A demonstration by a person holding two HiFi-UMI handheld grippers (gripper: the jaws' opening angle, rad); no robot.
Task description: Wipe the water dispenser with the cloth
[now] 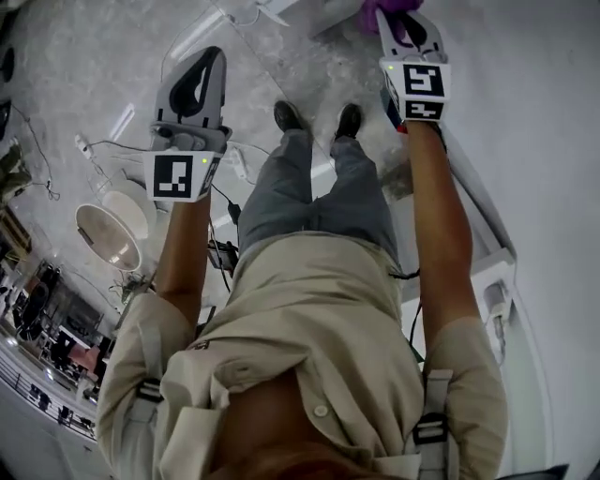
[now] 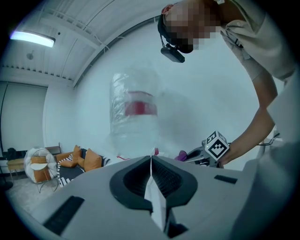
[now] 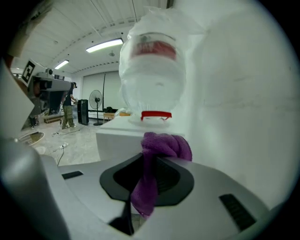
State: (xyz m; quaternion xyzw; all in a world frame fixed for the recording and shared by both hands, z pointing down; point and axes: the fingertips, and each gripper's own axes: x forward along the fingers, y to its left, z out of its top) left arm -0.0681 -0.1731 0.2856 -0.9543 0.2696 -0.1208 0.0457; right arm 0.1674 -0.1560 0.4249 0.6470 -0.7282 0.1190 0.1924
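Head view: the left gripper (image 1: 192,84) is at 10 o'clock. The right gripper (image 1: 410,33) is at 1 o'clock, with a crumpled purple terry cloth (image 1: 368,11) at its tip.

Left gripper view: the jaws are pressed together on nothing. A clear plastic-wrapped water bottle (image 2: 133,112) stands at 12 o'clock.

Right gripper view: the jaws are clamped on the cloth. The white box-shaped water dispenser (image 3: 122,134) is near, at 12 o'clock.

This looks like the approach step. The next move calls for pressing the cloth onto the dispenser's top and sweeping.

Shirt (image 1: 309,319): beige, short-sleeved, buttoned front
Trousers (image 1: 272,192): grey
Shoes (image 1: 288,115): black
Shoulder straps (image 1: 437,389): pale grey, black buckles
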